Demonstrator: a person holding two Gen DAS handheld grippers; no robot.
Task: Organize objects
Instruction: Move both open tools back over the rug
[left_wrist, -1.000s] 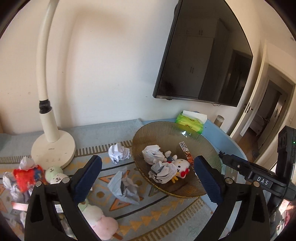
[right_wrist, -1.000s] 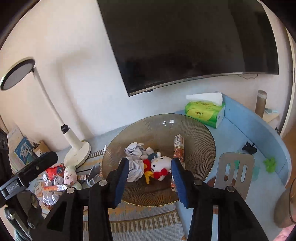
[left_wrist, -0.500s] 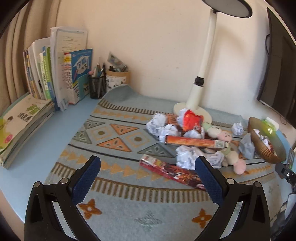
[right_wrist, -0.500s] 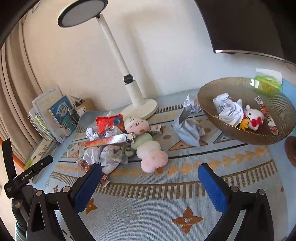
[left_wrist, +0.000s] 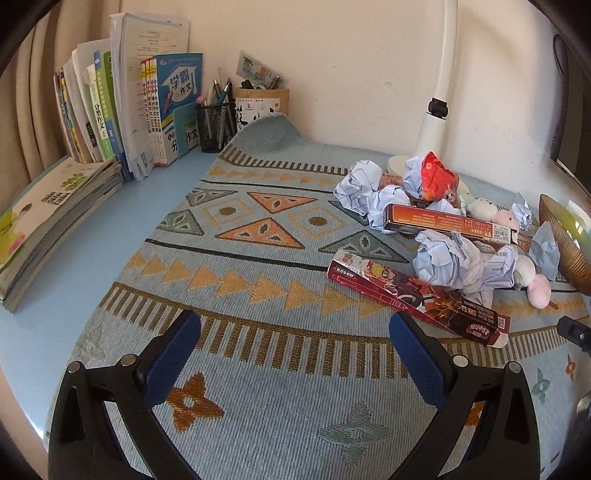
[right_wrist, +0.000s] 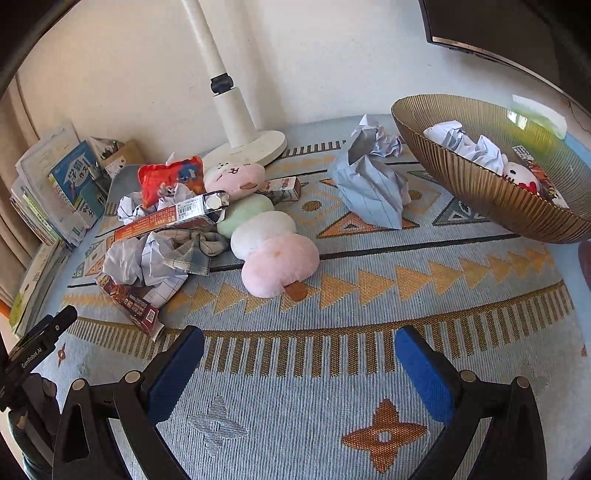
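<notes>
Both grippers hang empty with jaws wide apart. The right gripper (right_wrist: 297, 363) is nearer the dango plush (right_wrist: 264, 229), whose long axis runs away from the jaws toward the lamp base (right_wrist: 247, 146); the left gripper (left_wrist: 293, 349) faces bare mat.

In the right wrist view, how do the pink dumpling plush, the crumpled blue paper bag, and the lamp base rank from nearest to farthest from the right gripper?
From the open right gripper:
1. Pink dumpling plush, straight ahead, slightly left, on the mat.
2. Crumpled blue paper bag, farther back, toward the right, beside the gold bowl.
3. Lamp base, farthest, near the wall, behind the plush.
</notes>
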